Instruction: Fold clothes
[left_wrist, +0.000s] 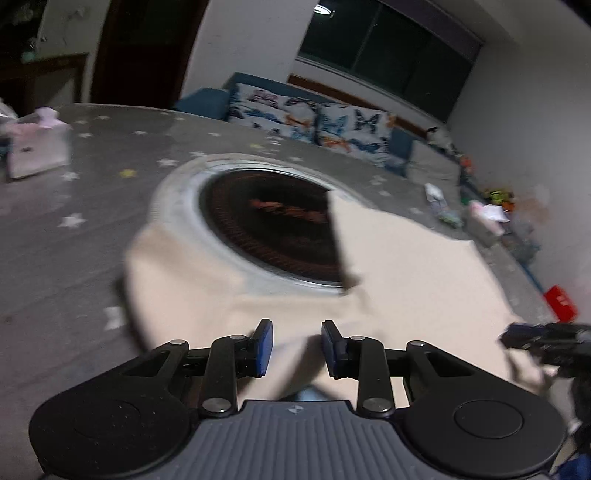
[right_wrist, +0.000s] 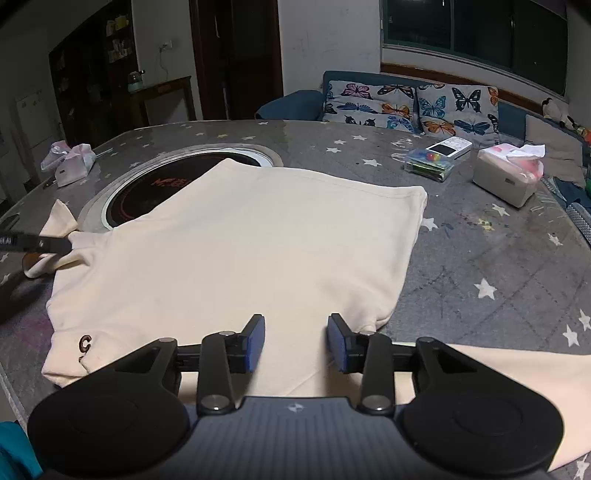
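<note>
A cream T-shirt (right_wrist: 240, 251) lies spread on the grey star-patterned table (right_wrist: 480, 266), partly over a round black cooktop (right_wrist: 147, 192). My right gripper (right_wrist: 295, 341) is open, hovering over the shirt's near edge, with a sleeve (right_wrist: 517, 373) at its right. My left gripper (left_wrist: 297, 347) stands over a raised fold of cream cloth (left_wrist: 299, 354) between its blue pads, which are apart; the view is blurred. It also shows in the right wrist view (right_wrist: 55, 243) at the shirt's left sleeve. The right gripper shows at the right edge of the left wrist view (left_wrist: 543, 339).
A tissue box (right_wrist: 506, 181), a clear box of small items (right_wrist: 428, 164) and a white device (right_wrist: 448, 147) sit at the table's far right. A plastic bag (right_wrist: 72, 162) lies far left. A blue sofa with butterfly cushions (right_wrist: 406, 103) stands behind.
</note>
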